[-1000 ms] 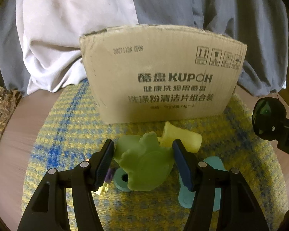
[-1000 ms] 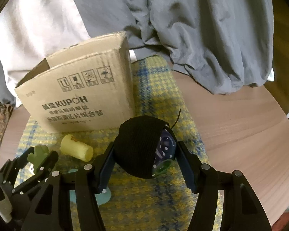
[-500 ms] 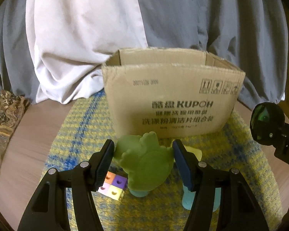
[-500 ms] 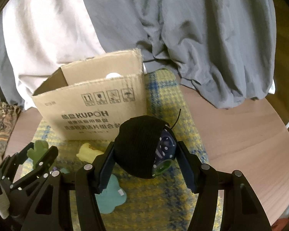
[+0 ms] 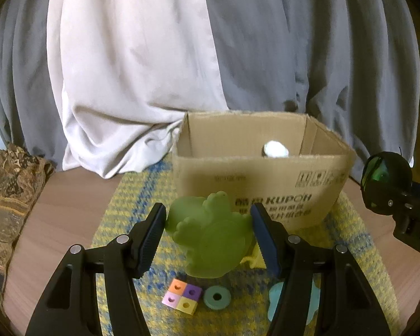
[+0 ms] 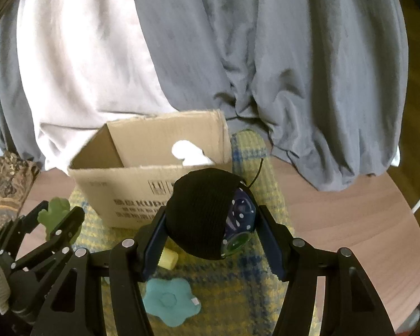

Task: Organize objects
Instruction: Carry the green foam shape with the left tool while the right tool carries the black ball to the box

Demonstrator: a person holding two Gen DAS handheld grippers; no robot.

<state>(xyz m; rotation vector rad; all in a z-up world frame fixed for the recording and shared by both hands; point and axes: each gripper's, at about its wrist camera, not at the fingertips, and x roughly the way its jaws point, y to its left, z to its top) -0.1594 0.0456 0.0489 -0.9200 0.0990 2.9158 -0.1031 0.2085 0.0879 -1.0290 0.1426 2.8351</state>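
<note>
My left gripper is shut on a green rubber dinosaur toy and holds it above the mat, in front of the open cardboard box. My right gripper is shut on a black knitted ball with a blue spotted face, held in the air in front of the box. A white object lies inside the box. The right gripper with the ball shows at the right of the left wrist view. The left gripper with the dinosaur shows at the left of the right wrist view.
On the yellow and blue mat lie a four-colour cube block, a teal ring, a teal flower pad and a pale yellow cylinder. Grey and white cloth hangs behind. A patterned fabric lies at left.
Both grippers have risen with their toys. The box's open top and the white object inside have come into view, and the block and ring on the mat show below the dinosaur.
</note>
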